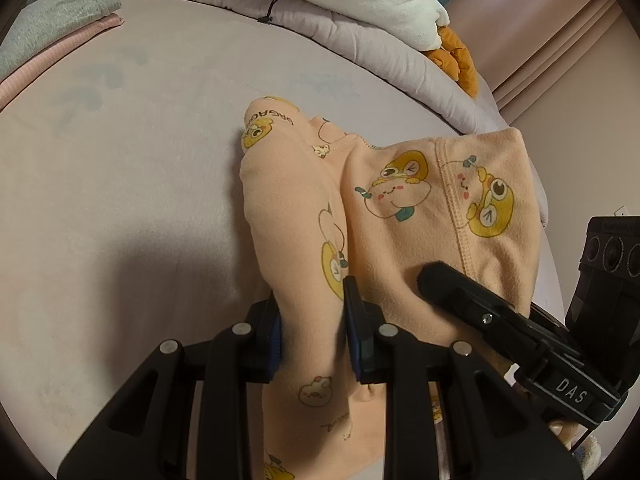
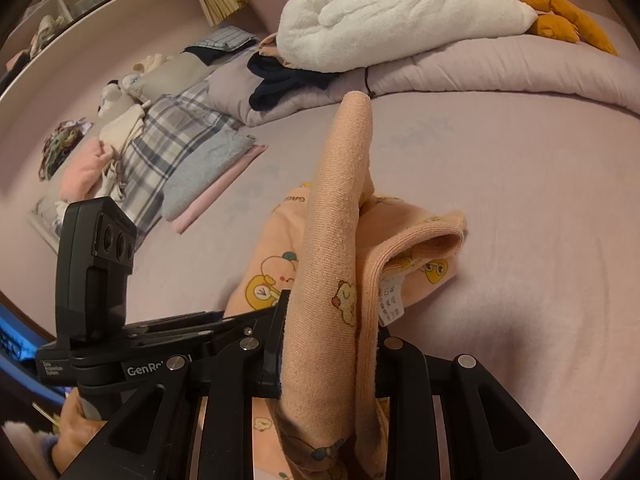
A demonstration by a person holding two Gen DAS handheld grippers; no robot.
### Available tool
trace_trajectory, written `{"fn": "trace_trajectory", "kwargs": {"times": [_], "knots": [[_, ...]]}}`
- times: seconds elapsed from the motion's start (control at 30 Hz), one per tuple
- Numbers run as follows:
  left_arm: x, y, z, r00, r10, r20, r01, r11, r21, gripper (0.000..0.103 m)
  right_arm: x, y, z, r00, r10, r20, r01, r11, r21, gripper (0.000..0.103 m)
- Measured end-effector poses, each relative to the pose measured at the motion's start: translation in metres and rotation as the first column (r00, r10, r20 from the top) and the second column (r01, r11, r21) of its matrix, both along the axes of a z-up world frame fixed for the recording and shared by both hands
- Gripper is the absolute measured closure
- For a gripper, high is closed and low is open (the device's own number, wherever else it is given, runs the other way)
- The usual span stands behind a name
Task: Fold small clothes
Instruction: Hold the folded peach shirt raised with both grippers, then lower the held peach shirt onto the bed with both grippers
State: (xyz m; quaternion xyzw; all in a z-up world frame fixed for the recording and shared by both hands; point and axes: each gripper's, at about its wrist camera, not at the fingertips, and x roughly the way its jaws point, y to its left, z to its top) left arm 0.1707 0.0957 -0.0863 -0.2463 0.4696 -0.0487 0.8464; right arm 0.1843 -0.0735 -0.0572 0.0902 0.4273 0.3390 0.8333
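Pale lilac bedding (image 1: 120, 200) fills the scene, where a small peach garment (image 1: 400, 208), printed with yellow cartoon ducks, is being folded. A rolled quilt (image 2: 500, 68) is seen along the far edge, topped by a white plush toy (image 2: 400, 12) and dark clothing (image 2: 280, 80); stacked folded items (image 2: 192, 184) are kept off to the side, apparently as the finished pile.

The garment is gathered near the middle of the bed, partly lifted off the sheet. A bunched fold of it is pinched between the blue-padded jaws of the left gripper (image 1: 312, 332), which are drawn close against the cloth. A thick doubled edge, with the care label (image 2: 390, 300) hanging beside it, is clamped in the right gripper (image 2: 324, 356), whose jaws are likewise pressed onto the fabric. In the left view, the right gripper is seen lying just beside its partner over the cloth.

Both edges appear to be held together and raised so that one half can be carried over the other; the fold is judged to be under way, not yet laid flat.
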Motion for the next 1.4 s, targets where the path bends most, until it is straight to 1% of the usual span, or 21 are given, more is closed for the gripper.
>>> {"fn": "trace_trajectory", "kwargs": {"times": [0.6,0.87,0.97,1.4], "knots": [[0.009,-0.003,-0.007,1.0,0.002,-0.027,-0.002,1.0,0.031,0.078,0.005,0.0,-0.007,1.0,-0.011,-0.022,0.011,1.0,0.003,0.075],[0.011,-0.004,-0.012,0.999,0.007,-0.037,-0.005,0.999,0.035,0.075,0.006,-0.005,-0.009,0.999,-0.02,-0.034,0.021,1.0,0.009,0.075],[0.011,-0.002,-0.013,0.999,0.012,-0.04,-0.011,1.0,0.024,0.075,0.008,-0.01,-0.012,0.998,-0.033,-0.05,0.034,0.999,0.021,0.075],[0.011,-0.002,-0.014,0.999,0.011,-0.04,-0.01,1.0,0.023,0.072,0.013,-0.027,-0.024,0.988,-0.084,-0.126,0.092,0.994,0.059,0.075]]}}
